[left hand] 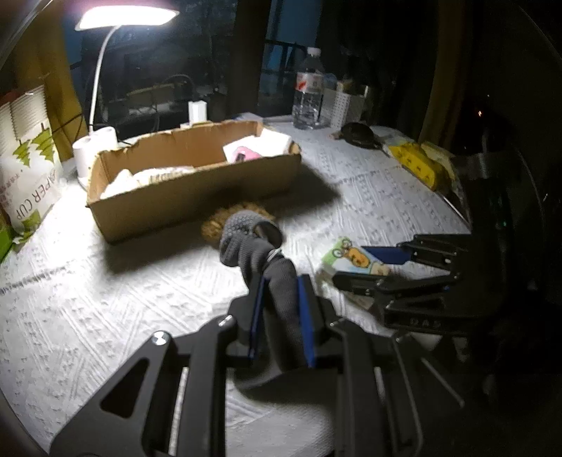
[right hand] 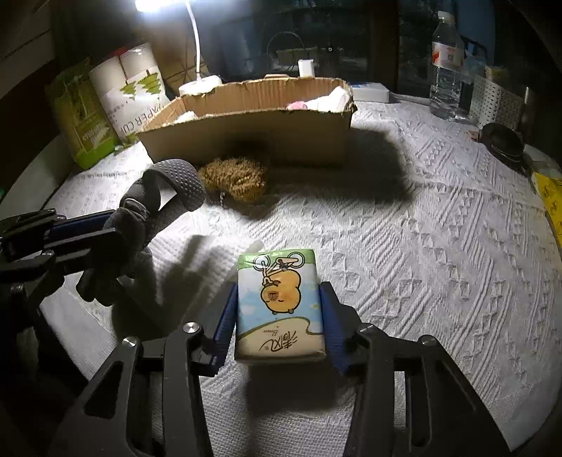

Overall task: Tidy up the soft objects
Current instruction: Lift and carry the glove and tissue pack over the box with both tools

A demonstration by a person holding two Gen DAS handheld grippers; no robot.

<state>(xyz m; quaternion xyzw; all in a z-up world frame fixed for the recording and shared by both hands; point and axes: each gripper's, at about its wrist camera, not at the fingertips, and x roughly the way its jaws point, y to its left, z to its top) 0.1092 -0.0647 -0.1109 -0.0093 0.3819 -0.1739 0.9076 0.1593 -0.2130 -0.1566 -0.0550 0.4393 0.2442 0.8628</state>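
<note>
Right wrist view: right tongs (right hand: 279,318) bracket the tissue pack (right hand: 280,306) lengthwise; left tongs (right hand: 102,228) clamp the glove (right hand: 165,197).

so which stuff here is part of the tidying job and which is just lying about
Part of the job:
- grey glove, in the left tongs
- tissue pack, between the right tongs
- curly brown wig
- cardboard box

Just lying about:
- water bottle
- desk lamp
- paper cup pack
- toilet rolls
</note>
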